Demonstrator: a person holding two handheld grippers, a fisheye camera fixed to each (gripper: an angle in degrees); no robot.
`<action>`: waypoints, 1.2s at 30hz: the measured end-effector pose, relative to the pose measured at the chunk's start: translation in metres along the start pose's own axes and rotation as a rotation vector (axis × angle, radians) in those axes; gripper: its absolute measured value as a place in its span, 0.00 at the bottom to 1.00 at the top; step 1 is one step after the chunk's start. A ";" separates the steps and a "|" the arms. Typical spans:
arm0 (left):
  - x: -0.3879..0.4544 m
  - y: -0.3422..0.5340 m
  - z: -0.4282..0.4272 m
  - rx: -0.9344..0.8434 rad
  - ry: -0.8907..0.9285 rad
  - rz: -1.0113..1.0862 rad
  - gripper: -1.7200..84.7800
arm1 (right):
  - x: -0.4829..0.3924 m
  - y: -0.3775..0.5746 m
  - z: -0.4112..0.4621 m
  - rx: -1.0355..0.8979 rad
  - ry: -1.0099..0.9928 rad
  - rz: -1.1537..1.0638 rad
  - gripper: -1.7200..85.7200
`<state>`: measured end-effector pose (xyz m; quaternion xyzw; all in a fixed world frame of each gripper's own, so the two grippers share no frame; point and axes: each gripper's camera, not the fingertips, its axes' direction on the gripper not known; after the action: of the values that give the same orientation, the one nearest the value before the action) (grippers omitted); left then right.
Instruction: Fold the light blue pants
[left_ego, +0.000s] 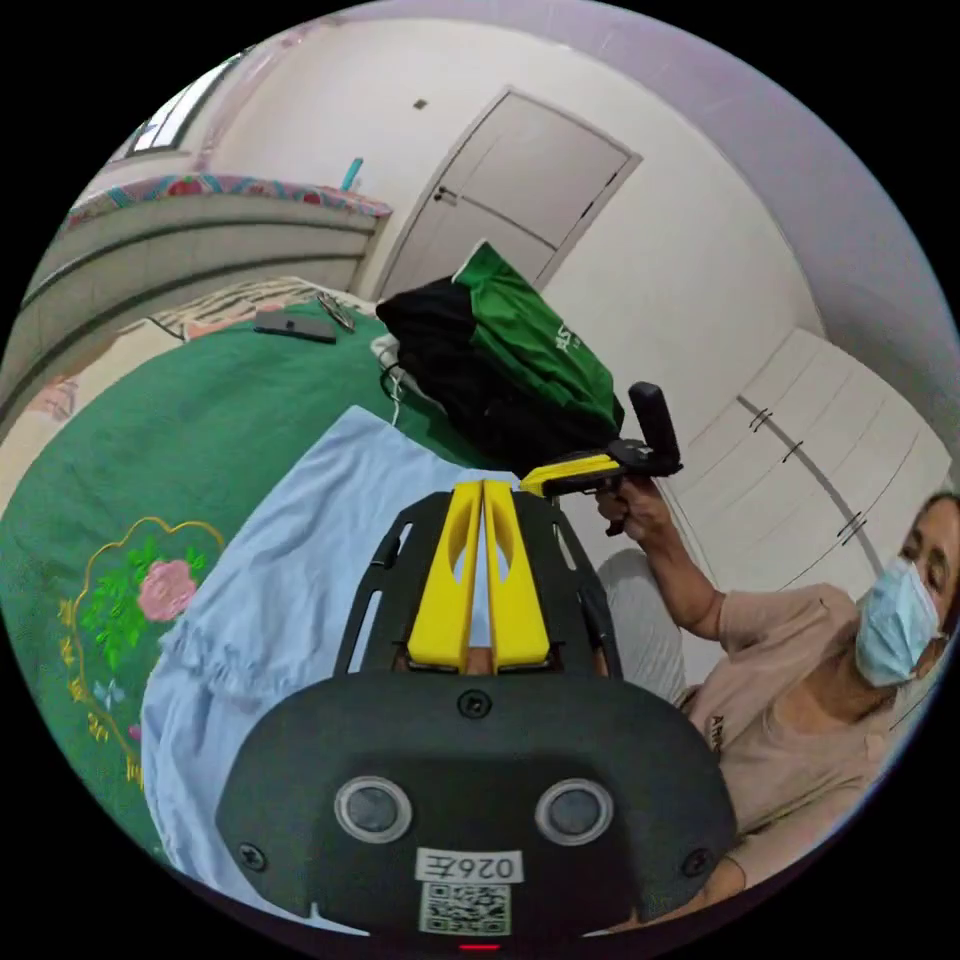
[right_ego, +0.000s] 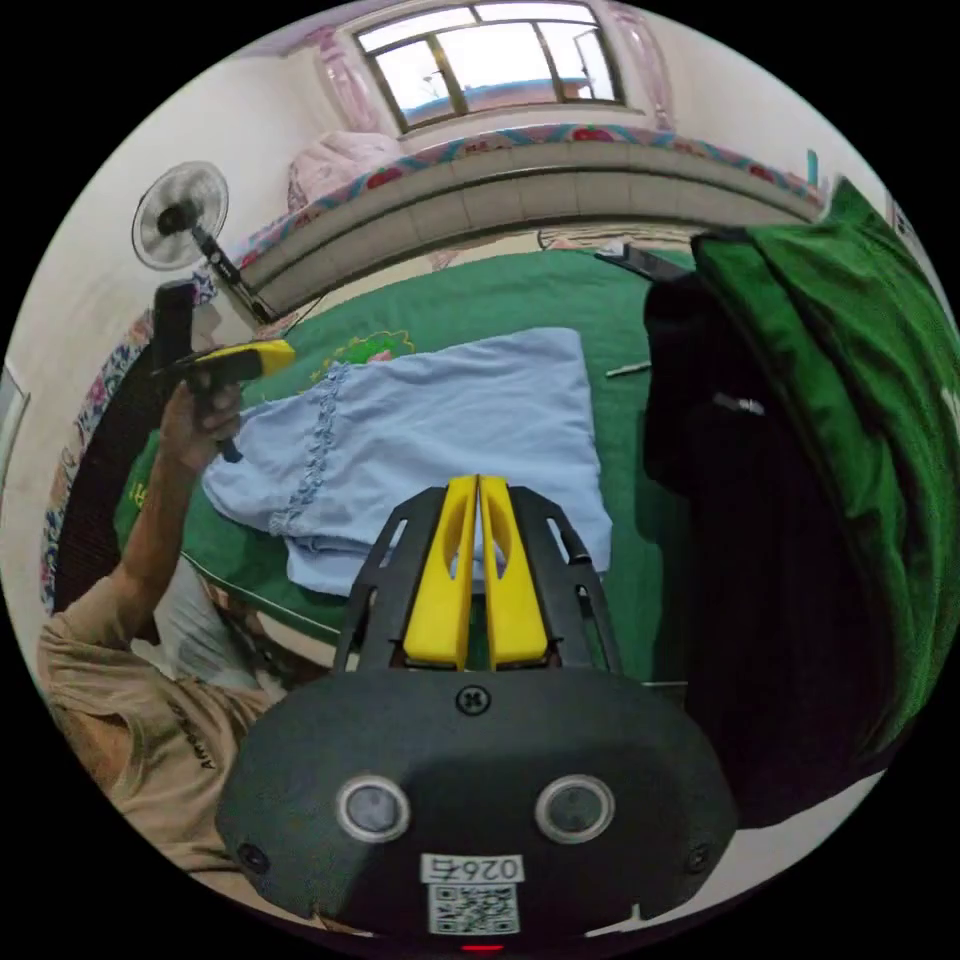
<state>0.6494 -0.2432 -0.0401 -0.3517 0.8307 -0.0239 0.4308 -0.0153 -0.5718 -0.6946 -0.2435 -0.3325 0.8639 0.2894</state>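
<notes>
The pants (right_ego: 440, 440) lie folded flat on the green bedspread (left_ego: 150, 440), with the frilly hems toward the embroidered flower and the other end near a black-and-green bag (left_ego: 500, 360); can't see what's inside it. Both hands are lifted above the bed. In the left gripper view the left gripper (left_ego: 482, 488) has its yellow jaws pressed together with nothing between them, hanging over the pants' edge. The right gripper (right_ego: 477, 482) is the same, jaws together and empty, above the near edge of the pants. Each gripper also shows in the other's view, held up in a raised hand (left_ego: 635, 510), arm bent at the elbow.
</notes>
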 end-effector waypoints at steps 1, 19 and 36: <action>-0.004 -0.011 0.017 -0.014 0.016 -0.015 0.01 | 0.018 0.007 -0.004 0.017 -0.036 0.055 0.01; -0.052 -0.154 0.246 -0.484 -0.253 -0.292 0.28 | 0.086 0.022 0.048 -0.085 -0.227 0.151 0.01; -0.078 -0.106 0.071 -0.119 -0.010 -0.384 0.02 | -0.016 0.054 0.048 0.130 -0.239 -0.184 0.00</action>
<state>0.7908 -0.2564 0.0065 -0.5287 0.7461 -0.0548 0.4011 -0.0519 -0.6361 -0.6979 -0.0882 -0.3287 0.8764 0.3407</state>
